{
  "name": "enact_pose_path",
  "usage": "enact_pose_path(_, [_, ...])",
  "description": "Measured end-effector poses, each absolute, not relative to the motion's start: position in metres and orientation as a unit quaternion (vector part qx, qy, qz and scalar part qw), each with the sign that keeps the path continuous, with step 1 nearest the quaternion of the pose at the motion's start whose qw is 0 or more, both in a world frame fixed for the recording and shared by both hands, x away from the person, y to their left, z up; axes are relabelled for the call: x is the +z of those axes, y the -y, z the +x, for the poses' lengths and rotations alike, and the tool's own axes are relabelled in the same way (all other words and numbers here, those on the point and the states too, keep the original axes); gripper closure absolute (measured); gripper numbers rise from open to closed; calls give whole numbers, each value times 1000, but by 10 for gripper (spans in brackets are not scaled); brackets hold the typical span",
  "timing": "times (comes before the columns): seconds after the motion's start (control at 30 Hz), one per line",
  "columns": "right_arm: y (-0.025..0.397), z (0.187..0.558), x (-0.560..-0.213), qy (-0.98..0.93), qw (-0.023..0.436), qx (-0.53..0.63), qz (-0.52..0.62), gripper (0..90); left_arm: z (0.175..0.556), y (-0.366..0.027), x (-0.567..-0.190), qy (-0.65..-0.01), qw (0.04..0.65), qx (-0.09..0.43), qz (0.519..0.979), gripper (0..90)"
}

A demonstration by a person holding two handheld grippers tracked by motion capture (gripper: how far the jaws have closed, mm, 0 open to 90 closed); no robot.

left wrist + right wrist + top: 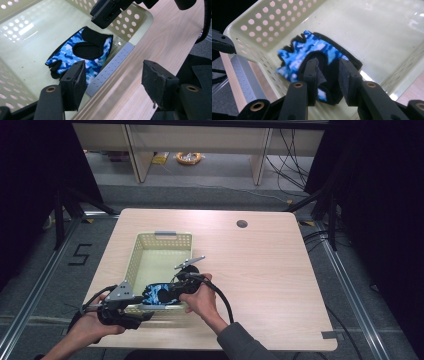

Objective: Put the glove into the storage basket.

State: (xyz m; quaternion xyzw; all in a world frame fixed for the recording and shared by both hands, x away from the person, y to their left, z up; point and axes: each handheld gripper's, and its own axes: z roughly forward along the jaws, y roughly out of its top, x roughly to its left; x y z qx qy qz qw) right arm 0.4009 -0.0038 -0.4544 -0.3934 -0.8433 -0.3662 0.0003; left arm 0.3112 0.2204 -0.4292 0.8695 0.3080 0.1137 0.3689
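A fingerless glove [82, 53] in blue, white and navy camouflage, with black trim and a black palm patch, lies in the near end of the pale yellow perforated basket [145, 245], close to its grey near handle [113, 67]. The right gripper [328, 75] reaches into the basket, its 2 jaws pinching the glove's black cuff. The left gripper [112, 82] hangs released over the basket's near rim and the table [260, 270]
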Motion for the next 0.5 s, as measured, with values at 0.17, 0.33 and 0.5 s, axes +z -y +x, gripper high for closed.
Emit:
enact_pose_path(0.17, [3, 402, -451, 843, -7, -374, -387, 689, 310, -220, -428, -315, 373, 114, 865, 358])
enact_pose_path(0.33, [2, 403, -451, 844, -3, -379, -380, 689, 311, -221, -428, -313, 371, 115, 867, 352])
enact_pose_path(0.5, [4, 404, -450, 844, -4, -388, -370, 653, 312, -221, -429, -316, 375, 116, 864, 330])
